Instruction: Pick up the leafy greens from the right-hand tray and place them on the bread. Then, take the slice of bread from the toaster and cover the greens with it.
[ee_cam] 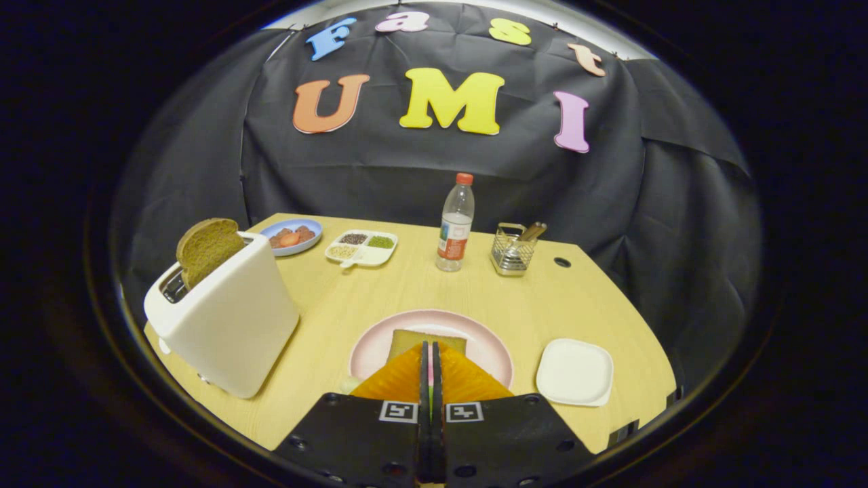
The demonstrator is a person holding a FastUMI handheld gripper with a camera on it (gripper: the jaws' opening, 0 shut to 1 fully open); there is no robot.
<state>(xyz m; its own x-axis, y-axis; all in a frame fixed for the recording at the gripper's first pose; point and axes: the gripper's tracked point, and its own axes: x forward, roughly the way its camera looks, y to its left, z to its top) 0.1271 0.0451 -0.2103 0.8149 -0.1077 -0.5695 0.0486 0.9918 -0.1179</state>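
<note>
Gripper view: hand-held gripper [431, 352] low over the round pink plate [488, 339], orange fingers [400, 379] pressed nearly together, a thin green-and-pink sliver in the seam between them (likely the leafy greens, too little visible to be sure). Square white tray [574, 371] to the right sits bare. Tan bread slice [426, 339] lies flat on the plate, just beyond the fingertips. Judgement: greens placement in hand. Do it well by centring over the slice, lowering close, then opening slowly so the leaf drops flat. Brown slice [207, 247] stands tilted in the white toaster [227, 332] on the pale wooden tabletop [380, 291].
</note>
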